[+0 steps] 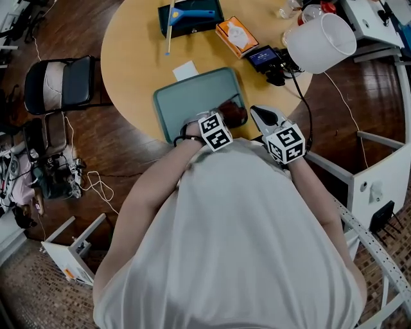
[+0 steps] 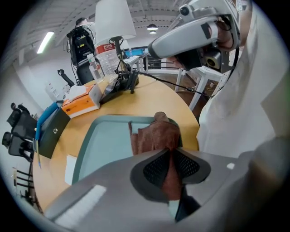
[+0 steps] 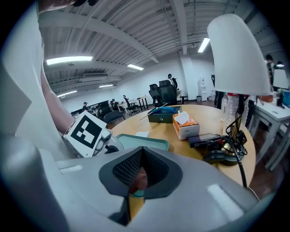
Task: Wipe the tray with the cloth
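A teal tray (image 1: 192,99) lies near the front edge of the round wooden table (image 1: 131,48). A brown cloth (image 1: 233,113) sits bunched on the tray's near right corner. My left gripper (image 1: 224,121) is shut on that cloth. In the left gripper view the cloth (image 2: 156,136) runs from the tray (image 2: 106,145) up between the pads of the left gripper (image 2: 171,158). My right gripper (image 1: 265,116) hovers just right of the tray over the table edge, jaws together and holding nothing. In the right gripper view its pads (image 3: 129,170) meet, with the tray (image 3: 149,141) ahead to the left.
A white lamp shade (image 1: 321,42) and its cables stand at the table's right. An orange tissue box (image 1: 236,33), a dark device (image 1: 263,58), a dark box with a blue tool (image 1: 191,17) and a white paper (image 1: 185,69) lie beyond the tray. A chair (image 1: 61,83) stands at left.
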Demonstrator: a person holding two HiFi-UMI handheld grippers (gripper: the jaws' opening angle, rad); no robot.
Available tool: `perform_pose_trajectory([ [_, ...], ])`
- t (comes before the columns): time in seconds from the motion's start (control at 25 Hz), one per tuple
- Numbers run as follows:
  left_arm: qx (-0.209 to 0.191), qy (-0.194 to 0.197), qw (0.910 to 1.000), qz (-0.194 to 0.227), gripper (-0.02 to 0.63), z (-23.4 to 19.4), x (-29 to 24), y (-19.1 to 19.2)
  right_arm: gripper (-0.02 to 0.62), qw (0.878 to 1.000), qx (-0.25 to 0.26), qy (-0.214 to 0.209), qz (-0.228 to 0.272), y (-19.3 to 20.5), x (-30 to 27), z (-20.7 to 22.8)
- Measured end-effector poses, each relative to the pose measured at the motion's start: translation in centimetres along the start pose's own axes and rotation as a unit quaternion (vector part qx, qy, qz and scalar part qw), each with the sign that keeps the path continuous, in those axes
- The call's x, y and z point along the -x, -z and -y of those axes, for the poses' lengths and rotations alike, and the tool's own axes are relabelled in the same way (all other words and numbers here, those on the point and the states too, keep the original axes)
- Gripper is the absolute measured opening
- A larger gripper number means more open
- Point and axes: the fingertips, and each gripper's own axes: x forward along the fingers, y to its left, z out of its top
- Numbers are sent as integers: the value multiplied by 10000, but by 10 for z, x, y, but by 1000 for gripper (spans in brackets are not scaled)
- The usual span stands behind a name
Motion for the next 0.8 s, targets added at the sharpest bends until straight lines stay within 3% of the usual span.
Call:
perform_pose_trajectory([
  [0.56,-13,-816,9957,-434,360,-106,-5,5,2,9996,-232,121,54,2,-1,19],
  [0.8,242,-1365,9886,-593,360,-151,-1,5,2,9993,-351,94,-34,11,-2,18],
])
